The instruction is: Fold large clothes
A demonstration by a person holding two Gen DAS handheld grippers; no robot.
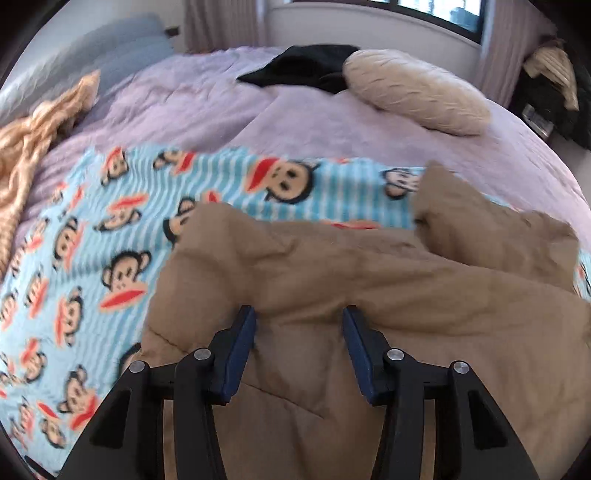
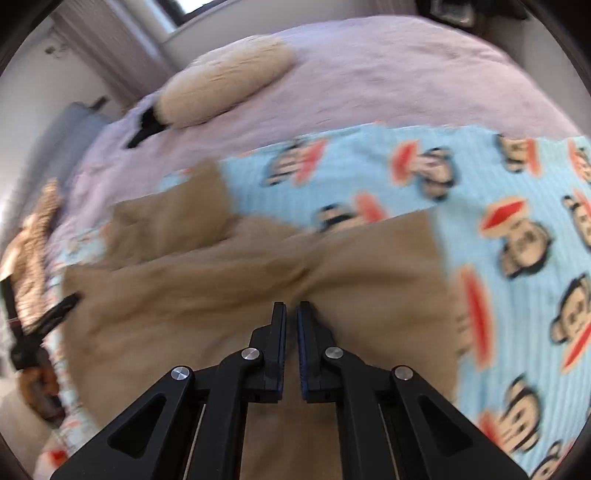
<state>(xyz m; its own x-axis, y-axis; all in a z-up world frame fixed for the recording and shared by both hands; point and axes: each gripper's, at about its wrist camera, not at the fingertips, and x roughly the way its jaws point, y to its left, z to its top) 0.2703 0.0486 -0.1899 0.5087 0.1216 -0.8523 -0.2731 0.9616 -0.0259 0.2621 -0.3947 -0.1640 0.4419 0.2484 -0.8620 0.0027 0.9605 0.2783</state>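
The left hand-held gripper has its jaws set wide apart, with the blue pads on either side of a raised ridge of the tan quilted garment. The fabric lies between the fingers, but neither pad presses on it.

The right hand-held gripper has its jaws drawn narrow, leaving only a thin slit. The fingertips meet a gathered pucker in the tan quilted garment, from which creases radiate outward. Whether cloth is pinched between the pads cannot be determined.

The garment lies rumpled on a light blue striped blanket with a monkey-face print, seen also in the right wrist view. A folded flap rises at its far right corner. The blanket is spread over a bed covered in lilac bedding.

On the far side of the bed, a cream pillow rests beside a black cloth; the two touch. An orange knit item lies bunched at the left edge of the bed. A window is behind the bed.
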